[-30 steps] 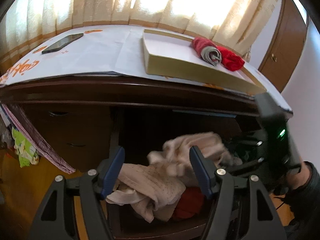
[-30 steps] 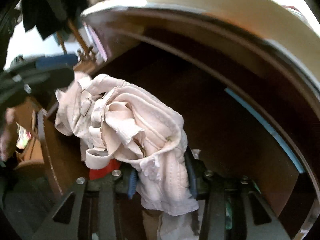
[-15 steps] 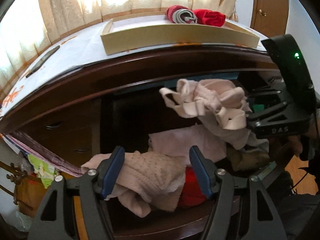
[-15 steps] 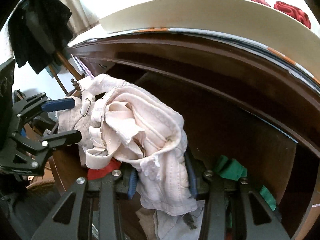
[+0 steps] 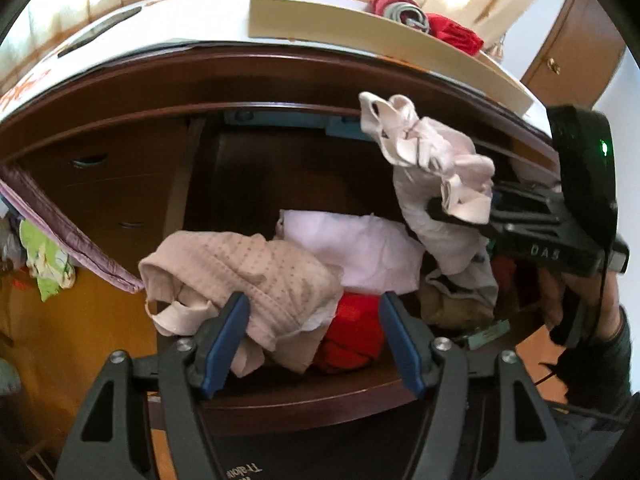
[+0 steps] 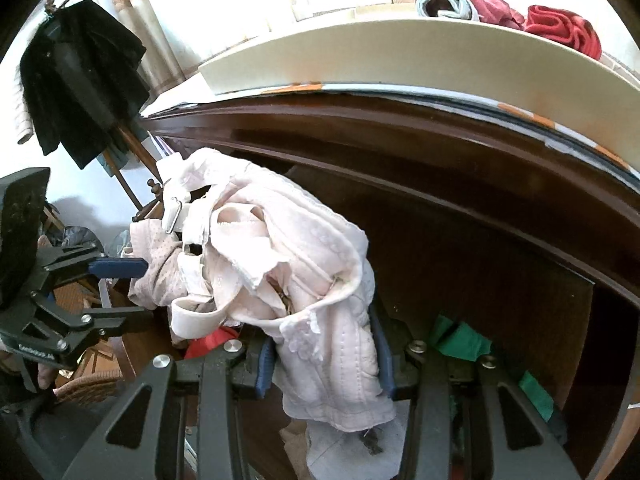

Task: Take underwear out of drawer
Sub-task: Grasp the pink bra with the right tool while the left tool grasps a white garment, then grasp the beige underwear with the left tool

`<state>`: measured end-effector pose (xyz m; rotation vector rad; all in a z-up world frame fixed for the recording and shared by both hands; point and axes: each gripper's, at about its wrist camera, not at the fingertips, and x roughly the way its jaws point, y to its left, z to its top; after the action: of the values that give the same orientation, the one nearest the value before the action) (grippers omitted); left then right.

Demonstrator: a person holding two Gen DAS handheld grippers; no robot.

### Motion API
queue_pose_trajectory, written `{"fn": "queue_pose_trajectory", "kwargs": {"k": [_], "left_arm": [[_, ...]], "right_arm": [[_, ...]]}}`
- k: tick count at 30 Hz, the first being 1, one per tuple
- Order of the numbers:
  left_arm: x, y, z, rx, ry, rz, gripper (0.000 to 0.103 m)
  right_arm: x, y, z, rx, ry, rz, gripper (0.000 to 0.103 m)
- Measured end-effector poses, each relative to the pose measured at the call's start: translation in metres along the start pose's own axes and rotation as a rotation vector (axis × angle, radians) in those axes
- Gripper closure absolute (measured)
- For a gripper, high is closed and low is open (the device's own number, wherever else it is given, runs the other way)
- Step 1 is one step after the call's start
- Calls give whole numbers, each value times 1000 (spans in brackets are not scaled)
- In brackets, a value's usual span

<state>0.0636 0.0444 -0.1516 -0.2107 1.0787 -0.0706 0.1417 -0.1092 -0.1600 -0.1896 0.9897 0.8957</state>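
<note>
My right gripper (image 6: 326, 354) is shut on a pale pink bra (image 6: 280, 264) and holds it lifted above the open dark wood drawer (image 5: 304, 394). In the left wrist view the same bra (image 5: 432, 168) hangs from the right gripper (image 5: 452, 210) at the right. My left gripper (image 5: 314, 328) is open at the drawer's front edge, its fingers either side of a beige dotted undergarment (image 5: 248, 276) and a red garment (image 5: 352, 336). A white garment (image 5: 360, 252) lies behind them in the drawer.
A cream tray (image 5: 360, 36) on the dresser top holds rolled red and grey garments (image 5: 424, 24). A phone (image 5: 100, 36) lies on the white cover at the left. A green cloth (image 6: 464, 340) lies in the drawer. A black coat (image 6: 80, 76) hangs on a stand.
My right gripper has lifted the pink bra up out of the drawer pile toward the dresser top. My left gripper has stayed open near the drawer front, shifting its view.
</note>
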Motion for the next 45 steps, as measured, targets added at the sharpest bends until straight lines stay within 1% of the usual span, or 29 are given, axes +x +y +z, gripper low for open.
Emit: {"fn": "queue_pose_trajectory", "kwargs": {"k": [3,5,9,14,16,19,20,24,26,28,30,32,33,35,36,38,39,41,45], "left_arm": [[-8,-6,-2,19,-9,20,35],[-7,-9,-3,31,-2,43,35],[-1,-1,-5,13,23,72,35],[-9,-6,-5,37,-11,131,35],[-10,-4,-5,39,-13,154,35],[-4,-1,-2,22,0,139,35],[-1,-2,-1,26,4,134,33],[14,-2,6,19,23,119,31],[20,-3,10,15,34,125,31],[21,-6,15,36,25,120,31],[27,-7,18,47,37,136,31],[30,-8,18,66,32,138,32],[31,-9,18,80,29,153,33],[32,-10,16,90,18,170,55],[32,-8,16,90,10,166,58],[31,-5,14,75,-3,150,72],[30,-5,13,80,-13,149,73],[27,-8,10,86,-38,144,81],[19,-10,6,96,-93,122,87]], "right_arm": [[-1,-3,-1,5,-6,6,59],[-4,-6,-4,12,-10,14,59],[-8,-12,-6,22,-19,32,59],[-13,-23,-8,37,-25,53,59],[-14,-26,-8,47,-26,61,59],[-16,-29,-9,50,-31,66,59],[-16,-31,-10,50,-34,66,58],[-19,-37,-12,54,-40,71,58],[-20,-39,-12,58,-40,73,58],[-20,-41,-13,62,-38,75,58],[-21,-43,-14,65,-36,76,58],[-21,-40,-14,67,-36,75,58],[-22,-40,-13,69,-38,76,58],[-22,-40,-13,72,-36,76,58],[-22,-39,-13,73,-36,76,58],[-23,-38,-13,76,-40,76,58],[-24,-38,-13,77,-42,75,58],[-25,-38,-14,80,-47,75,58],[-30,-36,-17,70,-77,75,58]]}}
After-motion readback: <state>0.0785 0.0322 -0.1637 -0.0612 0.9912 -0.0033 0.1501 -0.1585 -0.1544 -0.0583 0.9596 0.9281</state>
